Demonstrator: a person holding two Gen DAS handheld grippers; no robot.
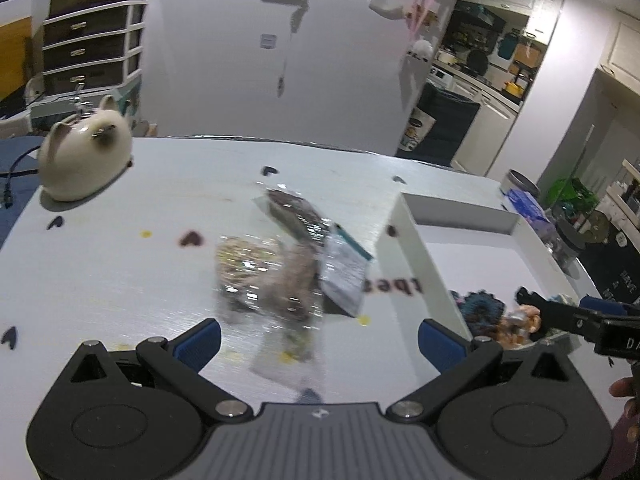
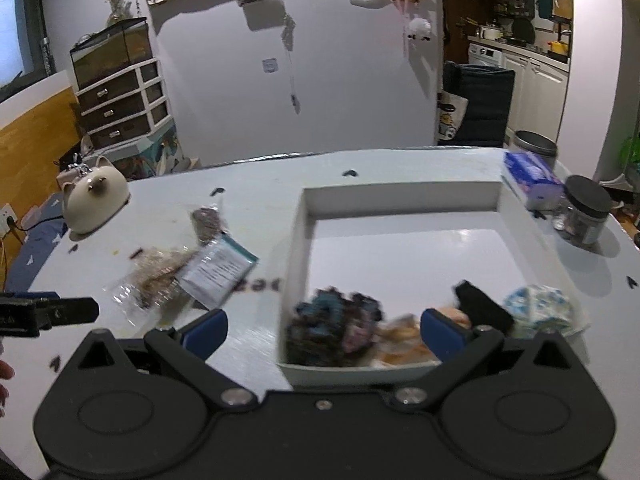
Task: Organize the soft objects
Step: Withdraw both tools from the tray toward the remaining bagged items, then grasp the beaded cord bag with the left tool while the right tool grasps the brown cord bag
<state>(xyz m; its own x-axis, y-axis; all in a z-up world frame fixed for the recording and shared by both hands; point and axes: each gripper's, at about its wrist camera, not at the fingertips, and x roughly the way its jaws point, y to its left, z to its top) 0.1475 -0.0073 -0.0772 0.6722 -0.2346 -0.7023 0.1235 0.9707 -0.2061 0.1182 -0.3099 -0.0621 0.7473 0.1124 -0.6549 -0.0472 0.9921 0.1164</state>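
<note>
left gripper (image 1: 318, 338): fingers spread, empty, above the packets (image 1: 280, 264) on the desk (image 1: 120, 280)
right gripper (image 2: 324, 332): fingers spread, empty, at the tray (image 2: 296, 240)
advice: lower squarely over one packet, pinch its middle, not the crinkly edge

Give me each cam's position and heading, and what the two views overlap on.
Left wrist: sits on the left tool, faces across the table at the packets; its open blue pads, the right tool and a hand show.
Right wrist: sits on the right tool, faces the white tray holding soft items; its open pads and the left tool show.
Shared: packets, tray, cat figurine, back wall.
</note>
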